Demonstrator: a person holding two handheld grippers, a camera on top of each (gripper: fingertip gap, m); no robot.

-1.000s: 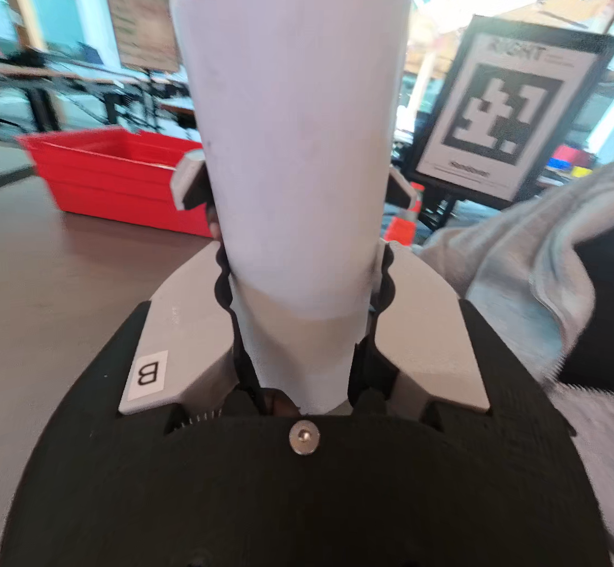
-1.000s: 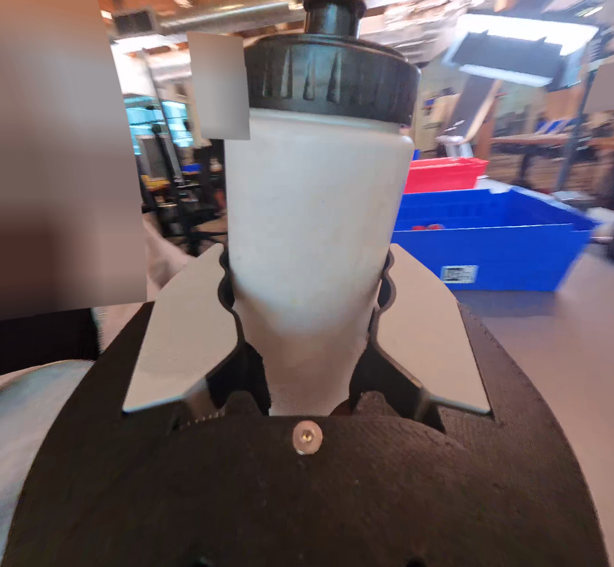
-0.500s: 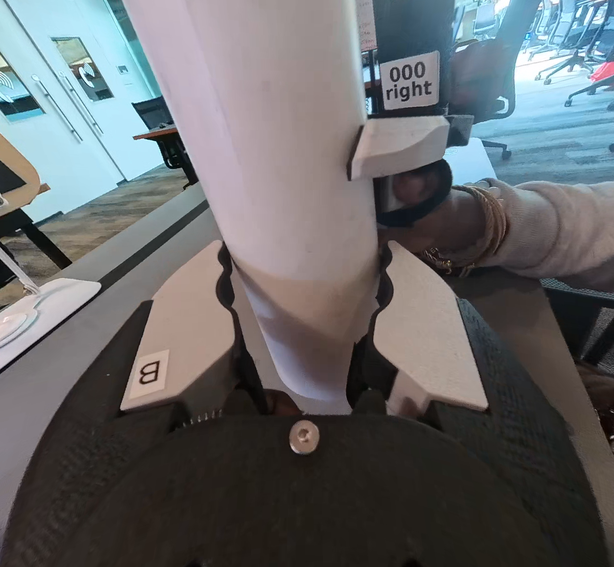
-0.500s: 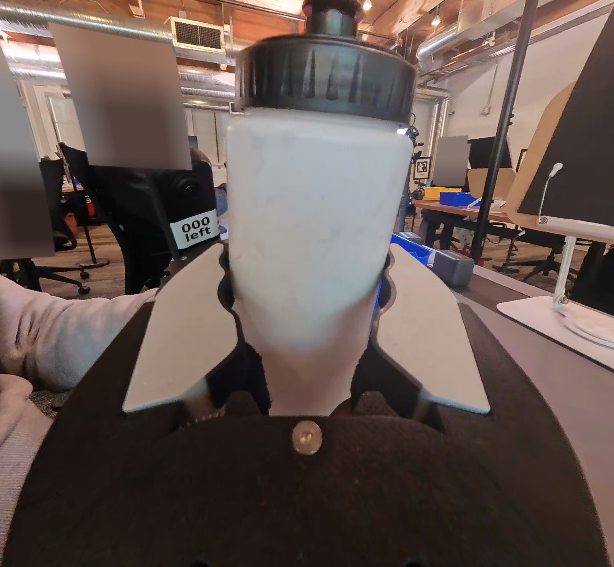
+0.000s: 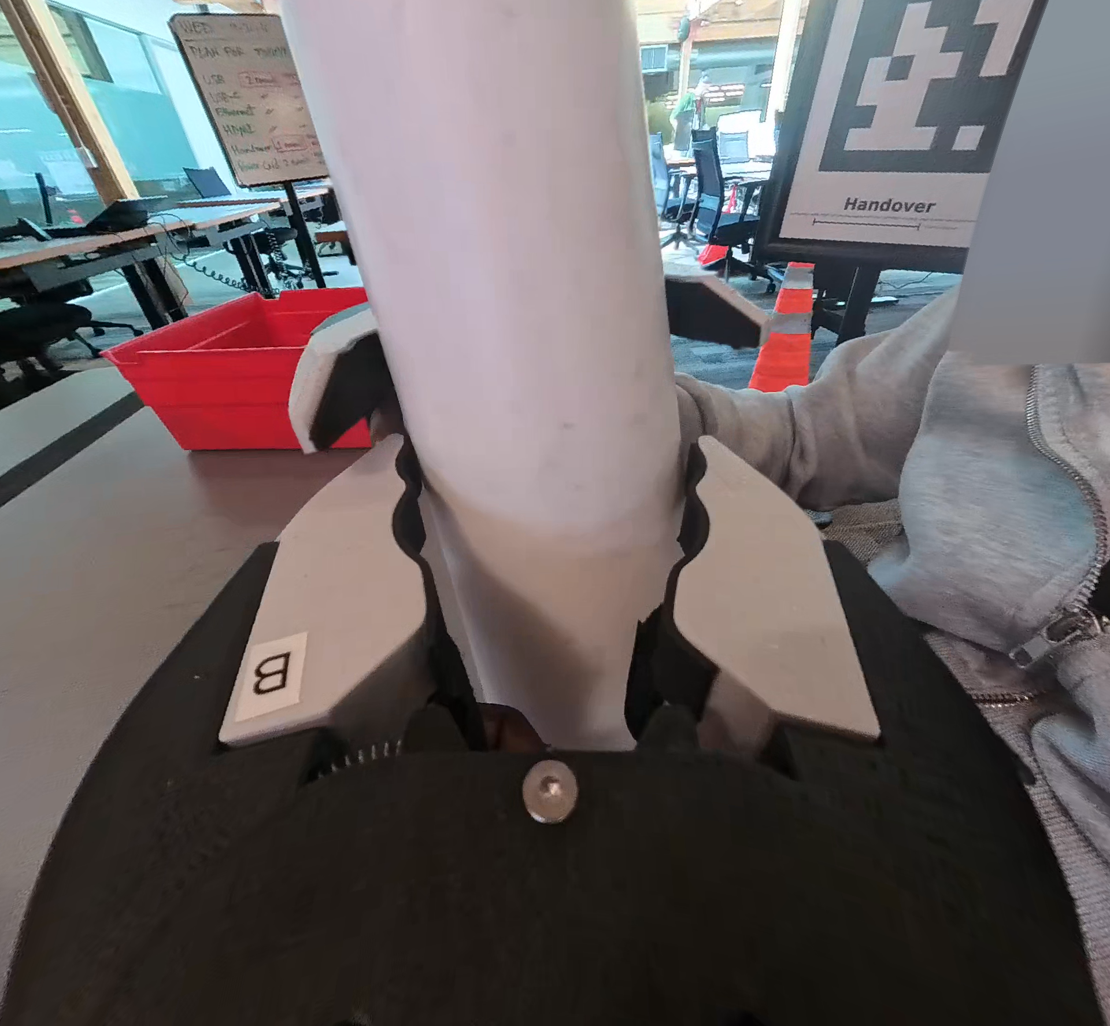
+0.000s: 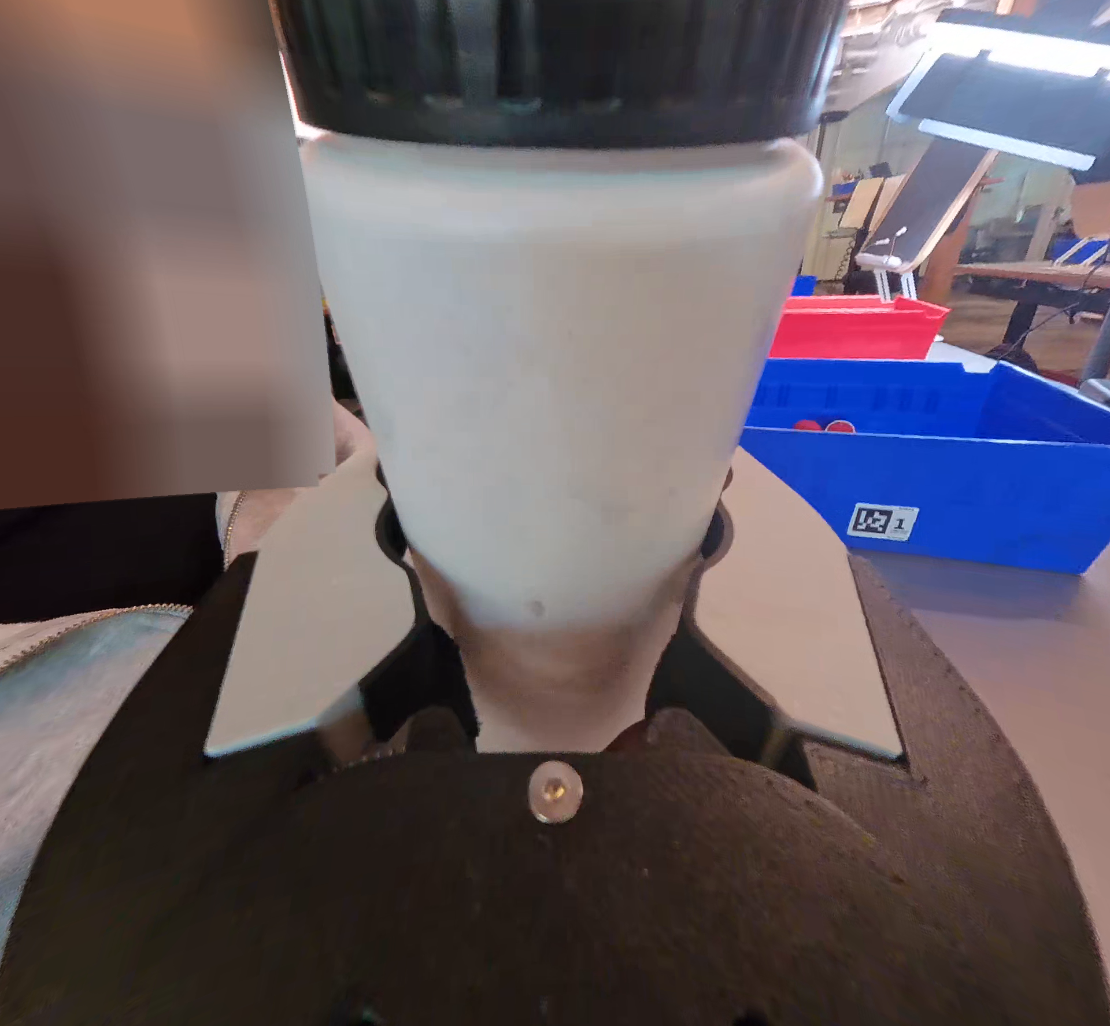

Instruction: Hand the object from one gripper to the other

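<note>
White bottle [image 5: 510,276] upright, pinched low between left gripper [image 5: 549,492] fingers; right gripper [image 6: 552,522] fingers pinch it higher.

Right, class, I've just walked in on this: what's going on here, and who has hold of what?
A person is passing a white bottle between two hand-held grippers. The left gripper is closed on its lower body. The right gripper also looks closed on it, below the black cap, so both appear to hold it mid-handover above the table. A red bin and a blue bin sit behind.
</note>
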